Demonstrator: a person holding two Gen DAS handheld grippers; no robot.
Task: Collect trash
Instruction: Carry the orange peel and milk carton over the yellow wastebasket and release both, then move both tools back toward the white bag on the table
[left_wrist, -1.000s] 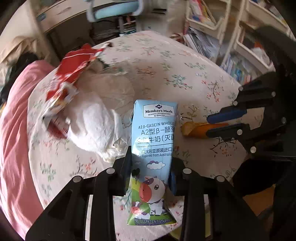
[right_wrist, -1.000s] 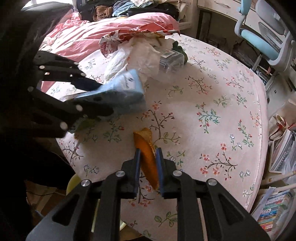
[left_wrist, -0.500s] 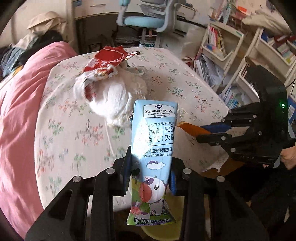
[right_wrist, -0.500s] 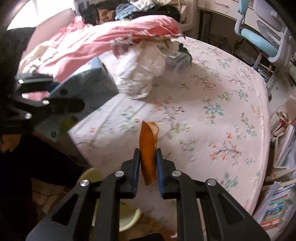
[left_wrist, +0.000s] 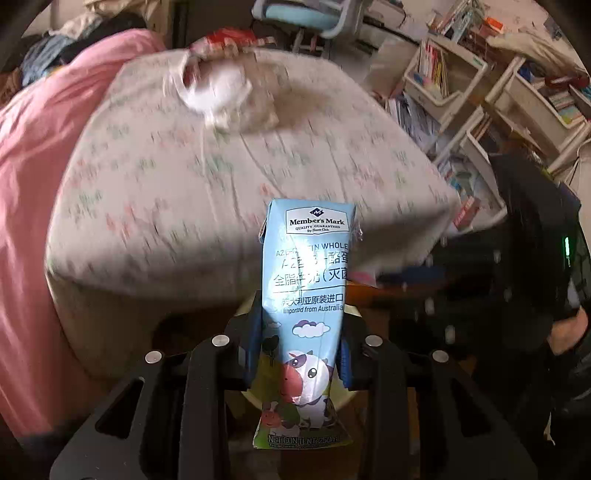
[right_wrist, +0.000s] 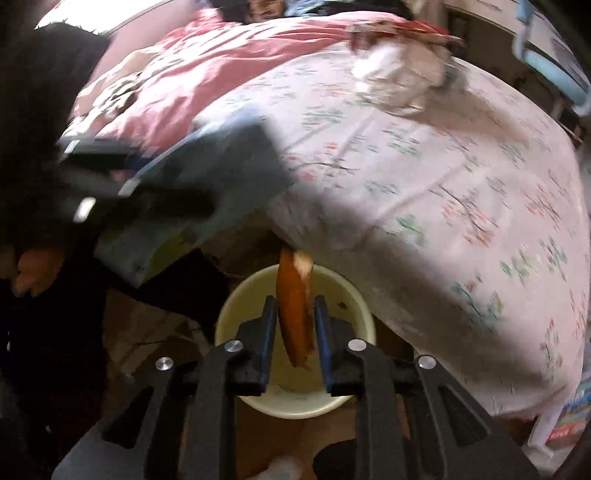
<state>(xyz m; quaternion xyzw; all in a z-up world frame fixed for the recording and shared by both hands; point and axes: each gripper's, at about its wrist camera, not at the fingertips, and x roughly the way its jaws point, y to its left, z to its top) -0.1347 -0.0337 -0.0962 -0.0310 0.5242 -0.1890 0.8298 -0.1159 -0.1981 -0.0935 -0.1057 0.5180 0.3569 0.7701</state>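
glossy paper milk carton (left_wrist: 306, 295); cloth tablecloth (right_wrist: 424, 166); smooth plastic bin (right_wrist: 354, 295)

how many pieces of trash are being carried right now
2: the milk carton clamped in the left gripper, and the orange peel between the right gripper's just-opening fingers, above the bin.

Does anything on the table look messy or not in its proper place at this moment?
Yes. A crumpled heap of white plastic bag and a torn red wrapper lies at the far edge of the table, loose and untidy, not in the bin on the floor. Blur hides the details of the heap.
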